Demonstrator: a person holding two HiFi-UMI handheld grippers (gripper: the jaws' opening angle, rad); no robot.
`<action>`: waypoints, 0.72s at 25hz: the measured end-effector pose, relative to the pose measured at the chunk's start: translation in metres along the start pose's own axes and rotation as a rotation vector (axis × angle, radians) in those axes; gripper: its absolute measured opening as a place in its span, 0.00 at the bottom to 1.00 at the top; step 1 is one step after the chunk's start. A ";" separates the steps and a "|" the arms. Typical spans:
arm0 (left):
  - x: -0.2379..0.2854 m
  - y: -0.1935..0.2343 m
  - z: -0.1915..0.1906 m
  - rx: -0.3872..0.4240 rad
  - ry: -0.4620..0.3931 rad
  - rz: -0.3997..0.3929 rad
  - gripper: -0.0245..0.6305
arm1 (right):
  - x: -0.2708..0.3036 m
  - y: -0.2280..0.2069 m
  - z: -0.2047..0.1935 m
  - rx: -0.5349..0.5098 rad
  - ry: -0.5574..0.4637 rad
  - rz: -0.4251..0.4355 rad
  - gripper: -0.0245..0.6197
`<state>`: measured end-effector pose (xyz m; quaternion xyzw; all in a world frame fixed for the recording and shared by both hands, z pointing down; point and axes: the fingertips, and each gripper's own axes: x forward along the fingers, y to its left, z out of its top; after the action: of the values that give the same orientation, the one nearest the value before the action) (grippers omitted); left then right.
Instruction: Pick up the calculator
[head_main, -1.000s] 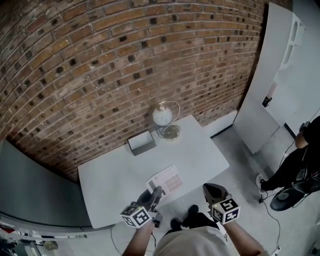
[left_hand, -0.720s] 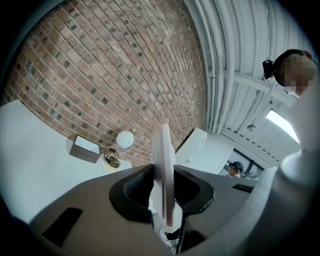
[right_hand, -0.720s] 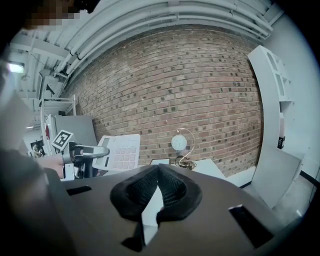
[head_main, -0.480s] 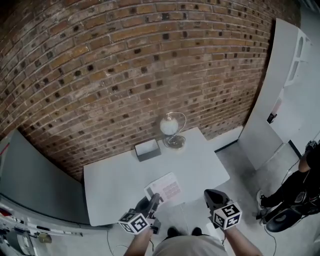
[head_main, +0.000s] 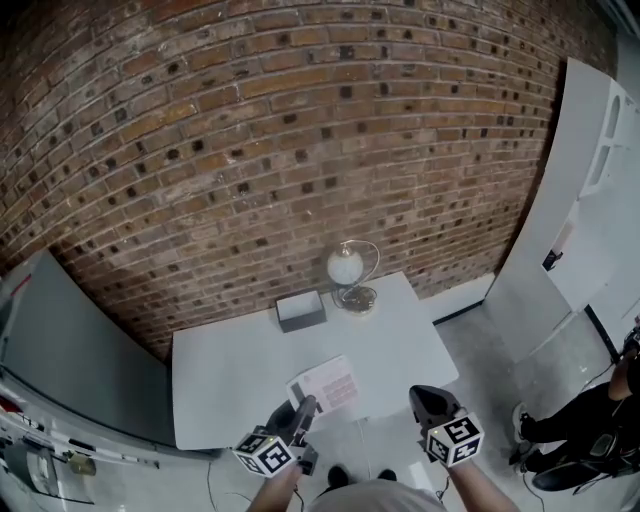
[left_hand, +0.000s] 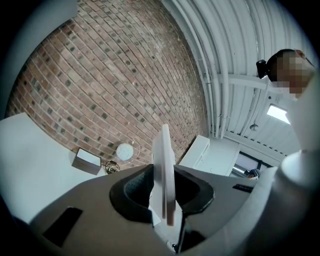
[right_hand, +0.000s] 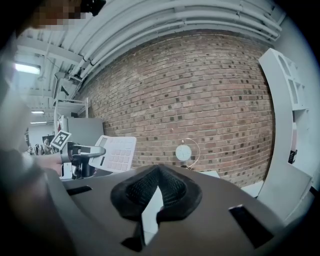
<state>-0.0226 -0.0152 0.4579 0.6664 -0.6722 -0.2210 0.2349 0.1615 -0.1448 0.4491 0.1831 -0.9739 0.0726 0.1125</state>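
The calculator (head_main: 326, 384) is a flat white slab with pale pink keys, held off the white table (head_main: 222, 372) near its front edge. My left gripper (head_main: 308, 405) is shut on its near edge. In the left gripper view the calculator (left_hand: 164, 165) stands edge-on between the jaws. The right gripper view shows the calculator's (right_hand: 118, 152) key face at left, with the left gripper (right_hand: 85, 151) clamped on it. My right gripper (head_main: 424, 397) hangs to the right of the table's front corner, shut with nothing in it; its pads (right_hand: 159, 186) meet at the tip.
A globe lamp on a wire hoop (head_main: 346, 270) and a small grey box (head_main: 301, 311) stand at the table's far edge by the brick wall (head_main: 300, 130). A white shelf panel (head_main: 560, 200) leans at right. A person (head_main: 600, 420) stands at far right.
Both grippers have risen a little, the left one keeping the calculator in its grip. The head view has tilted up and shows more brick wall.
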 end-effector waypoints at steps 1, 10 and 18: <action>0.001 -0.002 0.001 0.001 -0.002 0.001 0.20 | -0.001 -0.001 0.002 -0.007 -0.005 0.001 0.05; 0.003 -0.008 -0.002 -0.009 -0.010 0.004 0.20 | -0.006 -0.007 0.005 -0.008 -0.021 0.002 0.05; 0.004 -0.007 -0.002 -0.034 -0.012 0.016 0.19 | -0.007 -0.006 0.006 -0.004 -0.019 0.006 0.05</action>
<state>-0.0158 -0.0190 0.4555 0.6558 -0.6749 -0.2344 0.2439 0.1692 -0.1491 0.4427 0.1809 -0.9756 0.0694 0.1035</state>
